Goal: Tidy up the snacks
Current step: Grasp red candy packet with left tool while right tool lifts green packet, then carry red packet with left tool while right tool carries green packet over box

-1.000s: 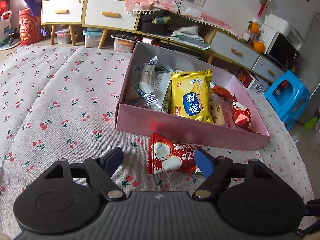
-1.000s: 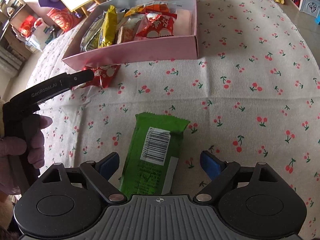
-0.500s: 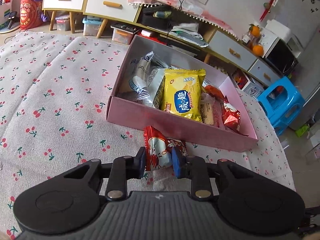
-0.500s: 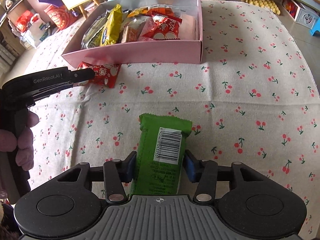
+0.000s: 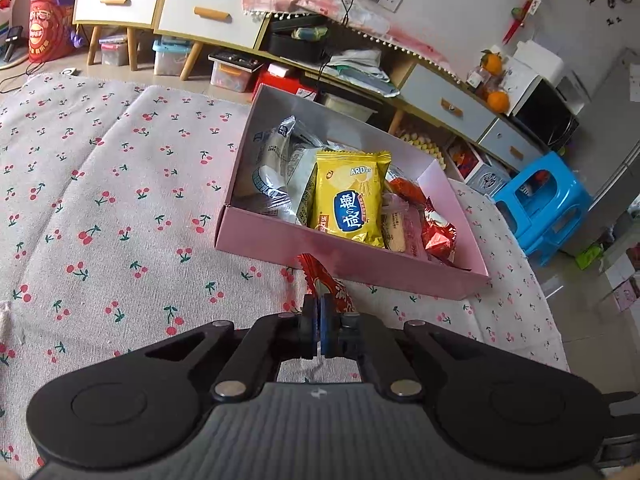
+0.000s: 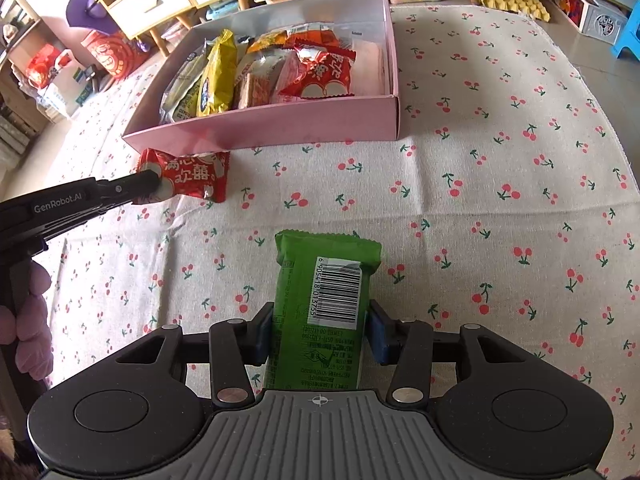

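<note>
A pink box (image 5: 352, 258) on the cherry-print cloth holds several snack packets, among them a yellow one (image 5: 348, 196). Just in front of its near wall, my left gripper (image 5: 319, 312) is shut on a red snack packet (image 5: 318, 274), which is pinched narrow and stands on edge between the pads. The right wrist view shows that red packet (image 6: 192, 174) with the left gripper (image 6: 154, 178) clamped on its left end, close to the pink box (image 6: 280, 126). Nearer the camera, my right gripper (image 6: 318, 328) is shut on a green packet (image 6: 320, 276) with a barcode, one pad on each long side.
A person's hand (image 6: 28, 320) in a pink glove holds the left gripper's handle. Cherry-print cloth (image 6: 500, 184) stretches to the right of the box. Beyond the table stand low drawer cabinets (image 5: 208, 16) and a blue stool (image 5: 540, 208).
Both grippers went from open to shut: the left closed on the red packet and squeezed it narrow, the right closed on the green packet. Neither hand travelled much.
</note>
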